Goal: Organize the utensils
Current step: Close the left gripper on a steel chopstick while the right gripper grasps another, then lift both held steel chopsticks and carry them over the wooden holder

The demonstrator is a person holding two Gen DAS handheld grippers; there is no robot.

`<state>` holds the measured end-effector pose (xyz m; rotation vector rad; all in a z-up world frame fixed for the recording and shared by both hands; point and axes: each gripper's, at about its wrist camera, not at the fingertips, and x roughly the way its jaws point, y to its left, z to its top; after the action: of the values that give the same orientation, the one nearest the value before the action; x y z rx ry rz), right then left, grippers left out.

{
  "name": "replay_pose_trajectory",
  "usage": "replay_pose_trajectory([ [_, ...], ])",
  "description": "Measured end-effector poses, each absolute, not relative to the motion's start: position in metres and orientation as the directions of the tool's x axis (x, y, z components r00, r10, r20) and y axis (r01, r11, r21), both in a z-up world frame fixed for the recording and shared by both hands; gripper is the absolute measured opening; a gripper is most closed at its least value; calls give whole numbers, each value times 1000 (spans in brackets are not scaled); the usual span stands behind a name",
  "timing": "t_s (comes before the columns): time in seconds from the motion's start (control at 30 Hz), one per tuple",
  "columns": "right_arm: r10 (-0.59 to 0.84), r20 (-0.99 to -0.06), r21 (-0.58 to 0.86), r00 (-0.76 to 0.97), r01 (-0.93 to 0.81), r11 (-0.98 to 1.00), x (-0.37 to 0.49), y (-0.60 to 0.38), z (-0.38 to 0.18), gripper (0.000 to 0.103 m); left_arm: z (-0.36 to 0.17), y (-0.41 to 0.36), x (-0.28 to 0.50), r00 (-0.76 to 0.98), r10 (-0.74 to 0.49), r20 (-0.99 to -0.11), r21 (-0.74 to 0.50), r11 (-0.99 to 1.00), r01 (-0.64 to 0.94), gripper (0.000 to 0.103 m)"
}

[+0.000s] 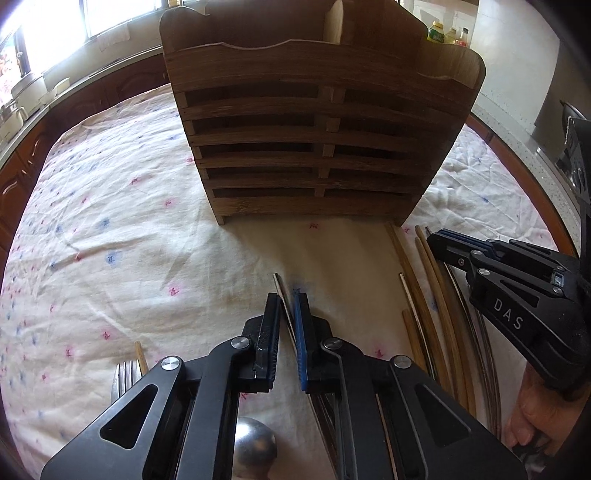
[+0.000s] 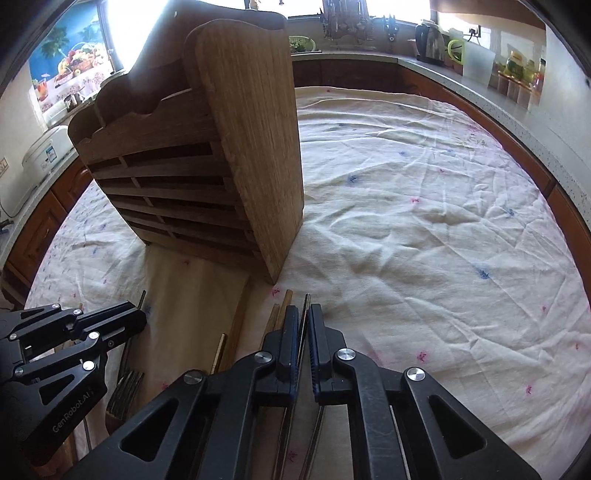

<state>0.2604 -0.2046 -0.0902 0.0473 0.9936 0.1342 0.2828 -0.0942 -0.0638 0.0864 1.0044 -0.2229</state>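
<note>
Ahead of you stands the wooden utensil rack (image 1: 314, 122), slatted front toward you, squarely on the flowered tablecloth (image 1: 110, 229). It fills the middle of your left view and blocks most of what lies behind it. Kitchen counters curve round the table's far edges, with bottles (image 1: 439, 33) behind the rack and a kettle (image 2: 430, 42) on the far counter in your right view. A fork (image 1: 125, 376) lies by your left gripper's left linkage, a wooden chopstick tip (image 1: 140, 354) beside it, and a round spoon bowl (image 1: 255, 446) sits under that gripper's body.

Between your two grippers lies a loose bundle of wooden chopsticks (image 1: 428, 280), all running lengthwise away from you toward the rack's right foot, near it but not clearly touching.

Your left gripper (image 1: 286, 306) has its jaws pressed together on a thin metal utensil handle (image 1: 277, 286). The handle's long axis runs along the fingers, its tip poking out just past the fingertips and pointing at the rack's base (which utensil it belongs to you cannot tell, as the rest is hidden under the gripper).

Your right gripper (image 2: 303, 317) is likewise closed, pinching a slim dark metal rod (image 2: 306, 306), seemingly a chopstick. It lies lengthwise between the pads, the far end sticking out a little toward the rack's near corner, the rest passing back beneath the gripper. Wooden chopstick ends (image 2: 282, 304) lie just left of those fingers, on the cloth.
</note>
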Motion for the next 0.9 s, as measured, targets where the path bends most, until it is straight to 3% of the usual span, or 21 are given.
replay_pose_trajectory([
  [0.33, 231, -794, 222, 562, -86, 971, 244, -214, -69, 4, -42, -67, 262, 527, -246, -813, -151, 964, 217, 5],
  [0.9, 303, -626, 275, 719, -161, 948, 165, -226, 31, 4, 65, -29, 161, 681, -374, -630, -240, 927, 287, 4],
])
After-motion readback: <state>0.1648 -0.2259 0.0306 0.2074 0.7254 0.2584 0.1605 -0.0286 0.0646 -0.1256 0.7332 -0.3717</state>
